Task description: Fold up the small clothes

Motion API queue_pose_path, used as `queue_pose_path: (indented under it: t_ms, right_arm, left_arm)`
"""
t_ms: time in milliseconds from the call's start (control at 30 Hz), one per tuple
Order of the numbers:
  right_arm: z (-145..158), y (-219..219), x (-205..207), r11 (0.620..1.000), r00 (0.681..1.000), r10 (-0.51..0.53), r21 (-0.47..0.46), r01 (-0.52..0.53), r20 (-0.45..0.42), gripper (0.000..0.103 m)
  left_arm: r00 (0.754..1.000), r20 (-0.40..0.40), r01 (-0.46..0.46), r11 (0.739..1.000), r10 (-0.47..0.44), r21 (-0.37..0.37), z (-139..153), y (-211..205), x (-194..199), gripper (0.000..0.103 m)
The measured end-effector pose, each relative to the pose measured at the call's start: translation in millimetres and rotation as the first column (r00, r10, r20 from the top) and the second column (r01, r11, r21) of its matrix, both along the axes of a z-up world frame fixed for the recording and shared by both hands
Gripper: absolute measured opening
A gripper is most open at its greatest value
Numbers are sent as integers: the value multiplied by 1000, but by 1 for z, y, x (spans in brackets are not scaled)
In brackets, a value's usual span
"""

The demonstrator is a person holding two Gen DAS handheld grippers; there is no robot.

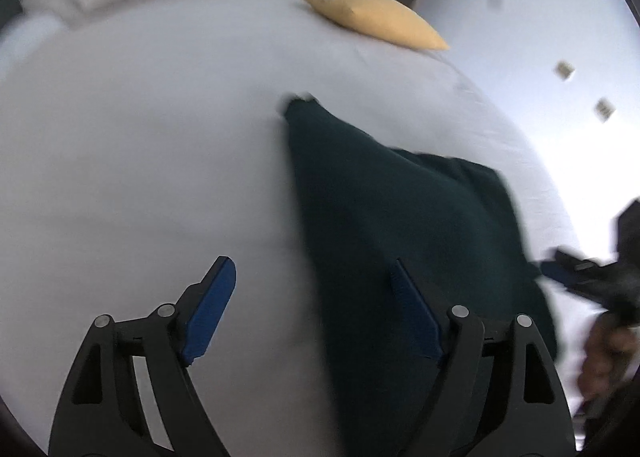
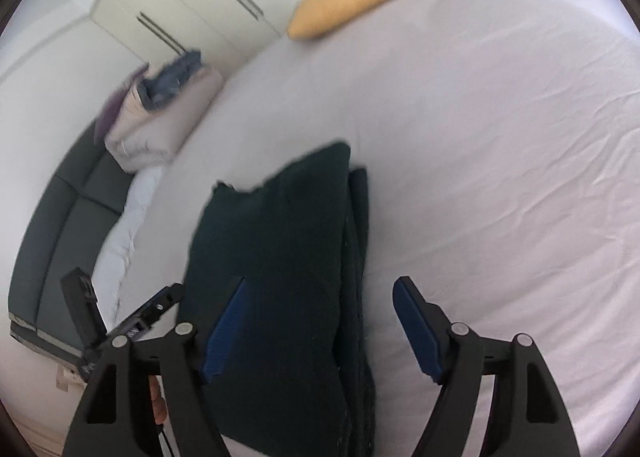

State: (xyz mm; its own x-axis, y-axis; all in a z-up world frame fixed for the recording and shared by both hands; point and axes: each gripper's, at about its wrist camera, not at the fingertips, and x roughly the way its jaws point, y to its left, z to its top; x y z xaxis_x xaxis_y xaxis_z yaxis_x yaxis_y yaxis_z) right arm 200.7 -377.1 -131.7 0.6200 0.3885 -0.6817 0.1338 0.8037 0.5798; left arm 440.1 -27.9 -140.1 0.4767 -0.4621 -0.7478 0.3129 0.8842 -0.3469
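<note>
Left wrist view: the left gripper hangs with jaws spread and nothing pinched, its right finger over the edge of the dark garment lying folded on the white bed, a yellow pillow far behind. Right wrist view: the right gripper is likewise spread above the garment, gripping nothing, the left gripper beside it

text: none legible | labels: none | numbers: none
</note>
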Motion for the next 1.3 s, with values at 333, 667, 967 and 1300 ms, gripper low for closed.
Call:
queue_pose_path:
  t_ms: [333, 667, 967, 1300]
  right_arm:
    - [-28, 14, 32, 998, 988, 57, 8, -56, -142, 36]
    - [23, 62, 13, 953, 997, 56, -293, -70, -56, 22]
    - [78, 126, -59, 926, 990, 130, -363, -101, 58, 22]
    - [40, 173, -110, 946, 984, 179, -278, -168, 15, 22]
  left_arm:
    - [972, -194, 121, 991, -131, -63, -28, -34, 21, 66]
    - [988, -98, 125, 991, -119, 55, 7, -38, 5, 34]
    - [991, 68, 103, 980, -115, 170, 68, 6, -74, 34]
    - [998, 30, 55, 985, -61, 164, 28, 53, -134, 34]
